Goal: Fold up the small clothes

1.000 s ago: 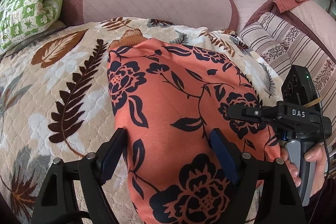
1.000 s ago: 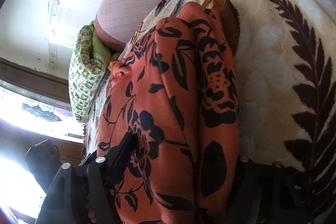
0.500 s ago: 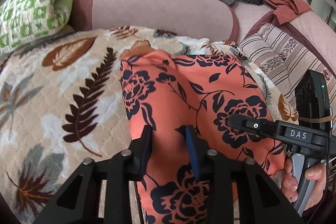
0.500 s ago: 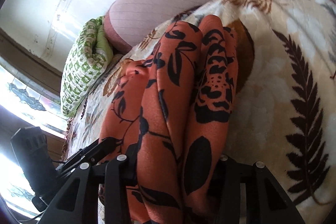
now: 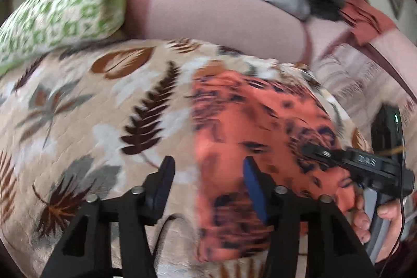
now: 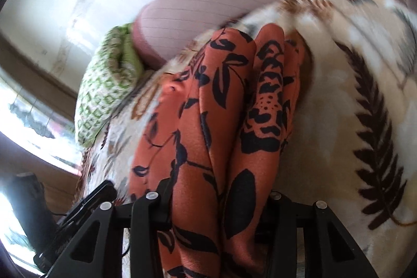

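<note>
there is one orange flowery cloth (image 5: 260,127) and there are two grippers. the cloth lies on the leaf blanket (image 5: 78,121), and its long side runs away from the cameras toward the pink cushion (image 5: 213,20). the left gripper (image 5: 207,181) is spread wide and holds nothing; its right finger sits over the cloth's near left edge. the right gripper (image 6: 219,202) comes in low from the near end and is pinching a thick bunch of the cloth

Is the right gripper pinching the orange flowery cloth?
Touching. The right wrist view shows the orange black-flowered cloth bunched in folds between the right gripper fingers, which press against it on both sides.
</note>
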Demonstrator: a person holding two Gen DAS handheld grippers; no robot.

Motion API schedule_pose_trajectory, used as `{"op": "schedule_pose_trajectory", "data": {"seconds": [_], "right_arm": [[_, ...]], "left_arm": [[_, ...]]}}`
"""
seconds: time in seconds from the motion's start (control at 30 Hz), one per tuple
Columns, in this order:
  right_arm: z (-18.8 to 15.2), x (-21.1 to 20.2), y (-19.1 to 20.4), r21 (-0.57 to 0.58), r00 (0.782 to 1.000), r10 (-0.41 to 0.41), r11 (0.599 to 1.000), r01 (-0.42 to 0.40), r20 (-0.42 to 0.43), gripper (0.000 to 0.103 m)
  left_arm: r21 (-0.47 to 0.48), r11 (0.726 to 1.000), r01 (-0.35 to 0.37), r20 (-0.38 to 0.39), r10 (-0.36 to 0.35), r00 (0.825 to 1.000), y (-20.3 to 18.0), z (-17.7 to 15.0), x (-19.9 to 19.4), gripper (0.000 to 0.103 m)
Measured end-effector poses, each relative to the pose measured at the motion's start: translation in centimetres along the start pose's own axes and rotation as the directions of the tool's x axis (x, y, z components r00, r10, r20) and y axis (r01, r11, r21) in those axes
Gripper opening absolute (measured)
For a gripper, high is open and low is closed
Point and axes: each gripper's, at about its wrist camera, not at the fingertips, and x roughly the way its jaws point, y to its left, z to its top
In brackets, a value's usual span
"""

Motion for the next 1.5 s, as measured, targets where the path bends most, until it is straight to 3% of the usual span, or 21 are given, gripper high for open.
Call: {"op": "schedule_pose_trajectory", "data": {"seconds": [0.03, 0.1, 0.2, 0.27, 0.33, 0.43, 0.53, 0.6, 0.73, 0.83, 0.97, 1.0, 1.1, 1.33, 1.5], "right_arm": [[0.2, 0.2, -0.7, 0.028, 1.000, 0.006, 1.000, -0.006, -0.007, 0.044], [0.4, 0.7, -2.4, 0.093, 0.999, 0.032, 0.995, -0.029, -0.032, 0.044], [0.7, 2.0, -3.2, 0.123, 0.997, 0.035, 0.992, -0.026, -0.068, 0.046], [1.0, 2.5, -3.2, 0.120, 0.996, 0.033, 0.992, -0.023, -0.082, 0.047], [1.4, 3.0, -3.5, 0.129, 0.994, 0.047, 0.991, -0.035, -0.095, 0.048], [1.9, 4.0, -3.9, 0.144, 0.991, 0.075, 0.988, -0.058, -0.115, 0.050], [2.1, 4.4, -4.2, 0.155, 0.986, 0.099, 0.985, -0.078, -0.132, 0.052], [2.3, 4.9, -4.3, 0.160, 0.984, 0.108, 0.983, -0.084, -0.144, 0.052], [2.3, 5.1, -4.8, 0.172, 0.980, 0.128, 0.980, -0.100, -0.155, 0.053], [1.8, 4.5, -5.8, 0.179, 0.976, 0.147, 0.977, -0.118, -0.158, 0.054], [1.7, 4.7, -6.7, 0.191, 0.973, 0.166, 0.972, -0.134, -0.161, 0.055], [1.7, 4.7, -6.7, 0.186, 0.973, 0.164, 0.974, -0.133, -0.161, 0.055], [1.7, 4.8, -6.2, 0.162, 0.977, 0.153, 0.978, -0.128, -0.147, 0.053], [0.9, 3.2, -3.0, 0.033, 0.996, 0.057, 0.998, -0.055, -0.066, 0.046], [0.3, 1.2, 0.0, -0.050, 0.999, 0.039, 0.998, -0.039, -0.001, 0.045]], "left_arm": [[-0.017, 1.000, -0.007, 0.002, 0.007, 1.000, 0.7, 0.3, 0.2, 0.065], [-0.049, 0.999, -0.019, -0.036, 0.017, 0.999, 1.4, 0.8, 1.4, 0.088], [-0.119, 0.993, 0.023, -0.203, -0.047, 0.978, 2.1, 0.9, 5.4, 0.089], [-0.174, 0.984, 0.044, -0.216, -0.082, 0.973, 2.4, 1.0, 6.4, 0.095], [-0.183, 0.981, 0.070, -0.226, -0.112, 0.968, 2.1, 1.2, 6.8, 0.096], [-0.065, 0.986, 0.153, -0.263, -0.164, 0.951, -0.7, 0.6, 7.2, 0.096], [0.101, 0.980, 0.174, -0.324, -0.133, 0.937, -3.8, -0.5, 8.3, 0.097], [0.193, 0.972, 0.131, -0.301, -0.069, 0.951, -5.1, -1.0, 8.6, 0.100], [0.075, 0.978, 0.192, -0.297, -0.162, 0.941, -3.4, -0.1, 9.2, 0.100], [-0.013, 0.972, 0.236, -0.268, -0.231, 0.935, -1.8, 0.3, 9.3, 0.092], [0.012, 0.974, 0.228, -0.250, -0.218, 0.943, -2.2, 0.3, 9.4, 0.073], [0.020, 0.972, 0.233, -0.243, -0.221, 0.944, -2.3, 0.3, 9.3, 0.063], [0.058, 0.967, 0.248, -0.221, -0.230, 0.948, -3.1, 0.5, 8.6, 0.050], [0.077, 0.967, 0.243, -0.188, -0.225, 0.956, -3.5, 0.4, 7.1, 0.043], [0.099, 0.968, 0.232, -0.154, -0.215, 0.964, -3.9, 0.4, 4.6, 0.043]]}}
